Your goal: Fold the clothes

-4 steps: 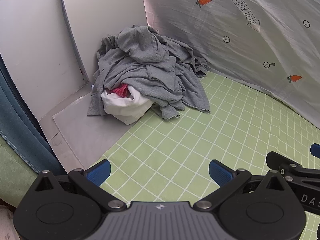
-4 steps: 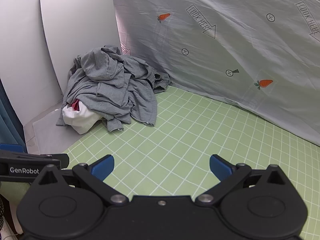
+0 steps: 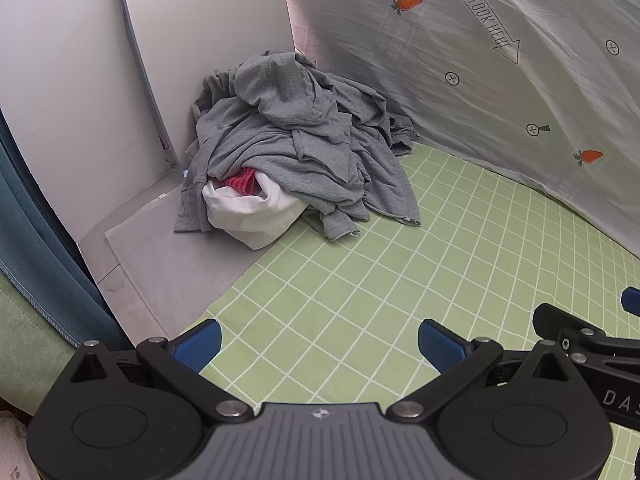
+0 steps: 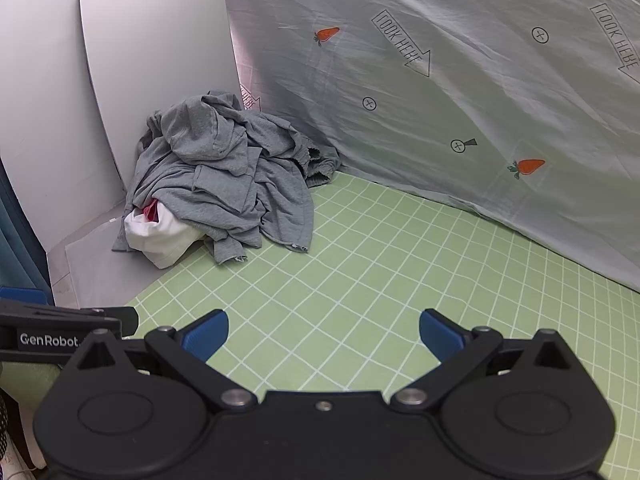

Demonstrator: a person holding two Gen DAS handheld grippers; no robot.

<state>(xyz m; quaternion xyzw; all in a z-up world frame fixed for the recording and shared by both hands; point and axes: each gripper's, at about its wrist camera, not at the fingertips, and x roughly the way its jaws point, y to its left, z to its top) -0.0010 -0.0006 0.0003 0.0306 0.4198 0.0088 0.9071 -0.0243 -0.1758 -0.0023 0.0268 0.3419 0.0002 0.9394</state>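
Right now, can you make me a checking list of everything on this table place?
Surface: green checked cloth, bare in front of both tools; grey sheet at its left edge.
Job's things: grey clothes heaped in the far corner, over a white garment and something red.
Clutter: nothing seen.
Grippers: left tool open, empty; right tool open, empty.
Cables: nothing seen.
Surroundings: white boards on the left, carrot-print sheet behind, teal curtain far left.

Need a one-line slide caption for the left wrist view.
Open left gripper above the green checked mat, facing a heap of grey clothes.
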